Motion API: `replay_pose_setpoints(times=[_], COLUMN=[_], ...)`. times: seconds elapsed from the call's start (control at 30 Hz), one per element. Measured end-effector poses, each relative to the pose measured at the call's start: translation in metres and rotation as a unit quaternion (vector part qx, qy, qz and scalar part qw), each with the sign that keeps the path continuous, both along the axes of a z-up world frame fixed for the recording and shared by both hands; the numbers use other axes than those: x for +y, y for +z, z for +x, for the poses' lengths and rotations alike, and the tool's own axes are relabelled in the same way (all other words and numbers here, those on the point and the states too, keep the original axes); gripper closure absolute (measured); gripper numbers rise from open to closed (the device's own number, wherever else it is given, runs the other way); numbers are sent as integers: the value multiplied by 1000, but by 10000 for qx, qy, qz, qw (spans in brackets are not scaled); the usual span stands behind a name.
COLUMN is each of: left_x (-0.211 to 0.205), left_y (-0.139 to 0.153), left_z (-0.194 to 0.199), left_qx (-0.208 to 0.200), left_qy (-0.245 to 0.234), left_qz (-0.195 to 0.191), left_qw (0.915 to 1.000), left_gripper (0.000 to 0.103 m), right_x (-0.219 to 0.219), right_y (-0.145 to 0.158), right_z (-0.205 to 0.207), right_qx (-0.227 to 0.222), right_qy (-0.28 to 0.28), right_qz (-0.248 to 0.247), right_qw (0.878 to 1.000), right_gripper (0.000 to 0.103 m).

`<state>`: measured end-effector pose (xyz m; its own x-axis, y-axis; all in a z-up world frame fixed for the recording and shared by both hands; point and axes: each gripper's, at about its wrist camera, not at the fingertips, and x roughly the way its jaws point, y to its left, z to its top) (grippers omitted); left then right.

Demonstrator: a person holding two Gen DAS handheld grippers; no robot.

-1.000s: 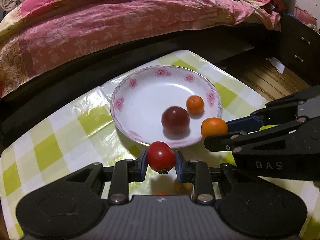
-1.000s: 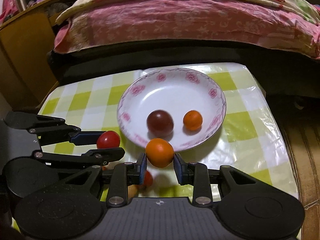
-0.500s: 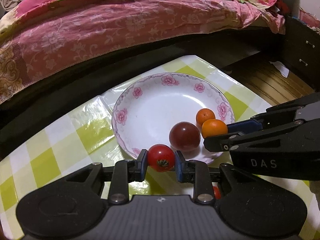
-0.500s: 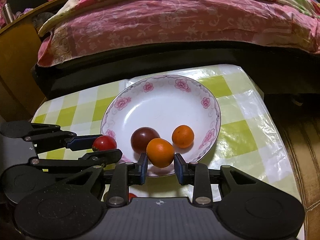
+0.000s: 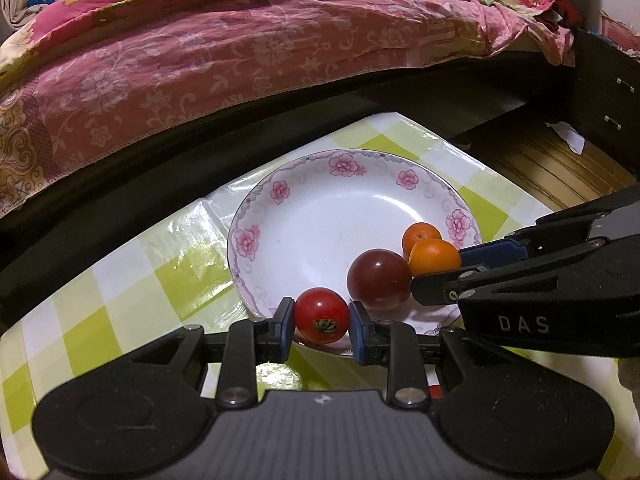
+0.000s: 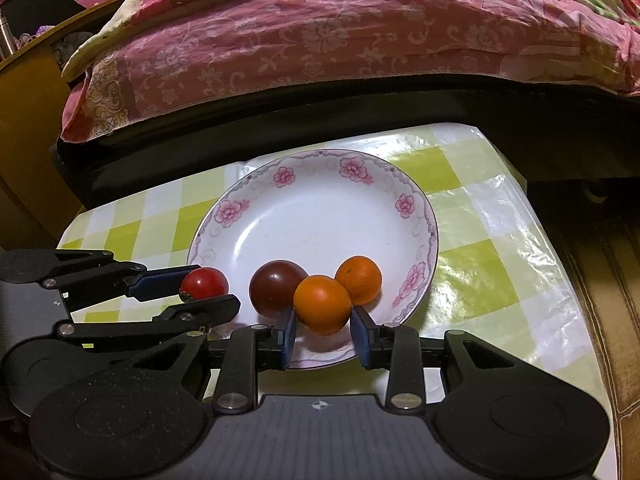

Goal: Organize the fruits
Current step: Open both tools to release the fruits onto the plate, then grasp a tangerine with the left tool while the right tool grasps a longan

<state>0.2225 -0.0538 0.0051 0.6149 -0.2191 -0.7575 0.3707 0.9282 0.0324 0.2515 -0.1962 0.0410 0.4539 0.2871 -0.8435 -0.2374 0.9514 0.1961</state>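
Note:
A white plate with pink flowers [image 5: 280,192] [image 6: 280,176] sits on the green-checked table. In it lie a dark red tomato [image 5: 378,280] [image 6: 278,288] and a small orange [image 5: 420,236] [image 6: 360,280]. My left gripper [image 5: 322,316] [image 6: 206,292] is shut on a bright red tomato [image 5: 322,314] [image 6: 204,282] at the plate's near rim. My right gripper [image 6: 322,330] [image 5: 438,268] has its jaws opening. A second orange [image 6: 322,304] [image 5: 434,258] sits between them in the plate, against the other two fruits, with a small gap at the right pad.
A bed with a pink flowered cover [image 5: 200,60] [image 6: 320,40] runs along the far side, its dark frame close behind the table. The table edge [image 6: 532,216] drops to wooden floor [image 5: 540,164] on the right. A dark drawer unit [image 5: 608,100] stands at far right.
Both grippers moved forward over the plate's near rim with their fruit. The right jaws have widened around the orange, which now rests against the dark tomato and the small orange.

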Motion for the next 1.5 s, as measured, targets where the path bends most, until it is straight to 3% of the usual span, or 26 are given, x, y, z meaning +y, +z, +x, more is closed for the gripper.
replay_pose_setpoints(times=[0.6, 1.1, 1.5], left_x=[4, 7, 9], left_y=[4, 13, 17], left_z=[0, -14, -23], left_qx=[3, -47, -88], left_qy=[85, -18, -63], left_qz=[-99, -189, -171], left_qw=[9999, 9998, 9998], left_gripper=[61, 54, 53], right_x=[-3, 0, 4], right_y=[4, 16, 29], right_z=[-1, -8, -18], right_qx=[-92, -382, -653], right_qy=[-54, 7, 100], right_qz=[-52, -151, -373], right_qw=[9999, 9992, 9971], right_gripper=[70, 61, 60])
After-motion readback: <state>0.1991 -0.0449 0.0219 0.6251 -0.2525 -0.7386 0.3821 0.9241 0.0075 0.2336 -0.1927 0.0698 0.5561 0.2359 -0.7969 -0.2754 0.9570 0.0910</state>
